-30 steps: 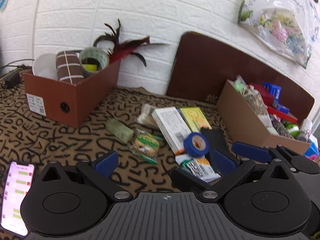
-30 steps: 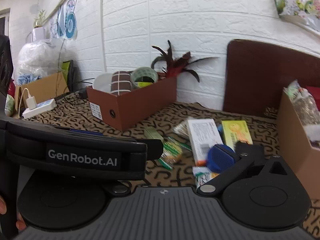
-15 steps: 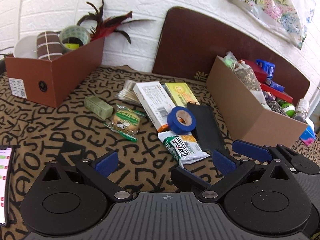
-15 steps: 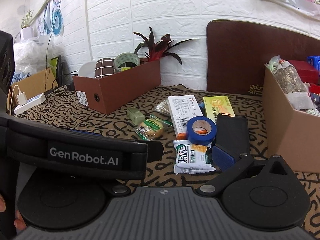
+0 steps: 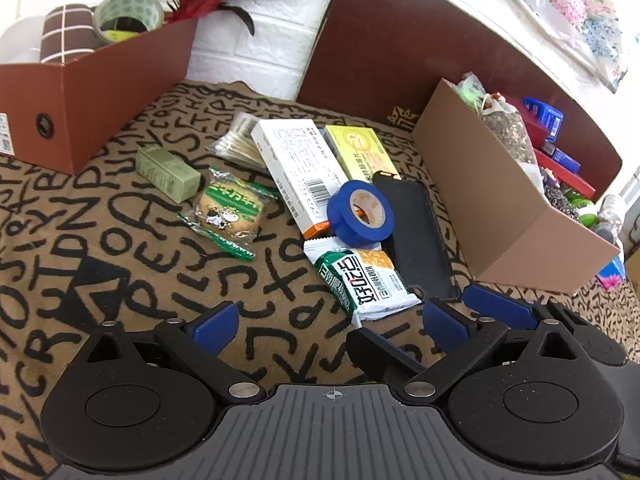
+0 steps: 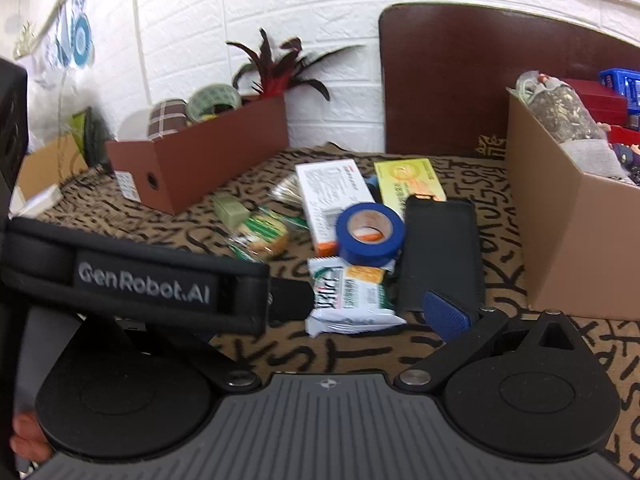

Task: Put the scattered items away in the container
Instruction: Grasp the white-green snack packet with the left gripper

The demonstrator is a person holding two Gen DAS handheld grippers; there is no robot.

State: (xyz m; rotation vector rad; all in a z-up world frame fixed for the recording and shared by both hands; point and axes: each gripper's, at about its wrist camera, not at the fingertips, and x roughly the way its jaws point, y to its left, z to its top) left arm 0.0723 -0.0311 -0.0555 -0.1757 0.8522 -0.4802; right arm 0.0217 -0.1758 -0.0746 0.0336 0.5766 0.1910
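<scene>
Scattered items lie on the patterned cloth: a blue tape roll [image 5: 360, 214] [image 6: 370, 234], a green-white snack packet [image 5: 366, 280] [image 6: 348, 300], a black phone case [image 5: 416, 232] [image 6: 440, 248], a white medicine box [image 5: 296, 166], a yellow box [image 5: 360, 148], a wrapped cookie [image 5: 228, 210], a green small box [image 5: 168, 168] and cotton swabs [image 5: 236, 146]. My left gripper [image 5: 332, 322] is open and empty, just short of the snack packet. My right gripper [image 6: 320, 312] is open; its left finger is hidden behind the left gripper's strap [image 6: 140, 280].
A brown box [image 5: 100, 80] with tape rolls stands at the back left. A full tan cardboard box [image 5: 500, 208] stands at the right. A dark board [image 5: 400, 48] leans on the white brick wall behind.
Both grippers have moved forward and tilted down toward the scattered items. The items now look nearer and larger. Both grippers stay open.
</scene>
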